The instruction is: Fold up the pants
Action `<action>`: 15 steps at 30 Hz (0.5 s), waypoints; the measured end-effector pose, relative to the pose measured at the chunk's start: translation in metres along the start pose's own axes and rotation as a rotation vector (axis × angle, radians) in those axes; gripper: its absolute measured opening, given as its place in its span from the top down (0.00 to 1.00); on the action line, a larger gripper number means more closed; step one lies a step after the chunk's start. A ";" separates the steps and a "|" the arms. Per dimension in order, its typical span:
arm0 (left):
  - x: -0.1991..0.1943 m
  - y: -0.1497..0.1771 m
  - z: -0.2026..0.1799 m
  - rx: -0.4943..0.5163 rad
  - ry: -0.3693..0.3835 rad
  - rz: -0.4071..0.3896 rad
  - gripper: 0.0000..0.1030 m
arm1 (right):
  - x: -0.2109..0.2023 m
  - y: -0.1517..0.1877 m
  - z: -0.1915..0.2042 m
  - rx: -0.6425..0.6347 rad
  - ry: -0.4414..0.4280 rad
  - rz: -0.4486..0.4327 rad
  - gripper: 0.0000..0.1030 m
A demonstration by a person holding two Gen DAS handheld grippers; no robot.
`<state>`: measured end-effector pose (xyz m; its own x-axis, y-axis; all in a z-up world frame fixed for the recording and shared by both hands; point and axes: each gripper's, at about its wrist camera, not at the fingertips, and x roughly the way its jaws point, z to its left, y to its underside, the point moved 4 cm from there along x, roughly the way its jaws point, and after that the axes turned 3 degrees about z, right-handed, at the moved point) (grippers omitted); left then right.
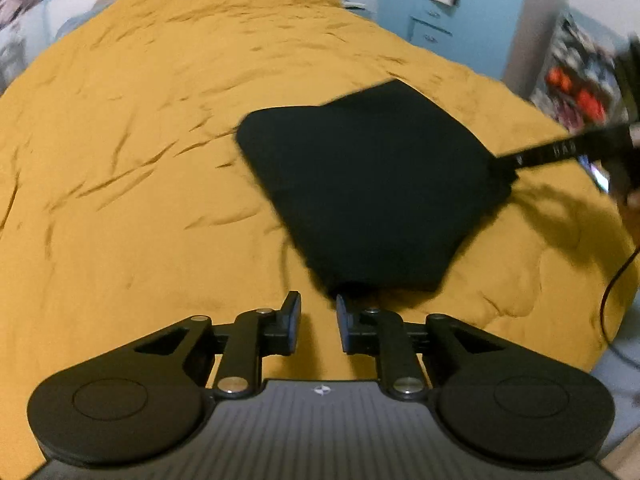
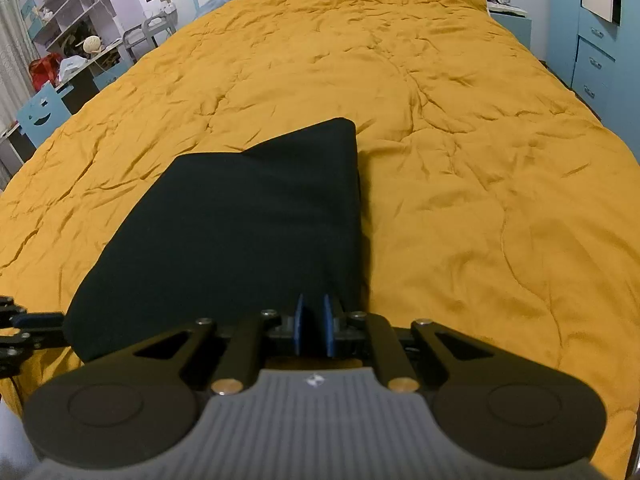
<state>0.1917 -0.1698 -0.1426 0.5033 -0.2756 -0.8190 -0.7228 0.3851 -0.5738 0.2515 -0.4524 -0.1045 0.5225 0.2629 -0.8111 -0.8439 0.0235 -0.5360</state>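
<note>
The black pants (image 1: 368, 184) lie folded into a thick, roughly square bundle on the mustard-yellow bedspread (image 1: 140, 140). My left gripper (image 1: 318, 312) is open and empty, just short of the bundle's near corner. My right gripper (image 2: 314, 312) is shut on the near right corner of the pants (image 2: 240, 232), with black cloth pinched between the blue pads. In the left wrist view the right gripper's finger (image 1: 560, 150) reaches the bundle's right corner. The left gripper's body (image 2: 24, 336) shows at the left edge of the right wrist view.
The bedspread (image 2: 440, 140) covers the whole wrinkled bed. Blue drawers (image 2: 596, 60) stand to the right of the bed, and a desk with shelves (image 2: 72, 48) and a blue chair (image 2: 42, 114) to the left. A black cable (image 1: 612, 292) hangs at the bed's near right edge.
</note>
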 end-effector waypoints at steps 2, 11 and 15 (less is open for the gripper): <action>0.003 -0.002 -0.008 0.034 -0.021 -0.028 0.71 | -0.001 0.001 0.000 -0.001 0.000 0.001 0.96; -0.003 -0.003 0.001 -0.104 -0.010 -0.026 0.97 | 0.002 0.002 -0.003 0.013 0.002 0.004 0.97; 0.002 0.010 0.013 -0.240 0.040 0.020 0.97 | 0.005 0.005 -0.004 0.010 0.013 0.016 1.00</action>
<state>0.1912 -0.1550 -0.1500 0.4721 -0.3063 -0.8266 -0.8268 0.1715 -0.5358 0.2501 -0.4549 -0.1124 0.5106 0.2509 -0.8224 -0.8532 0.0293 -0.5208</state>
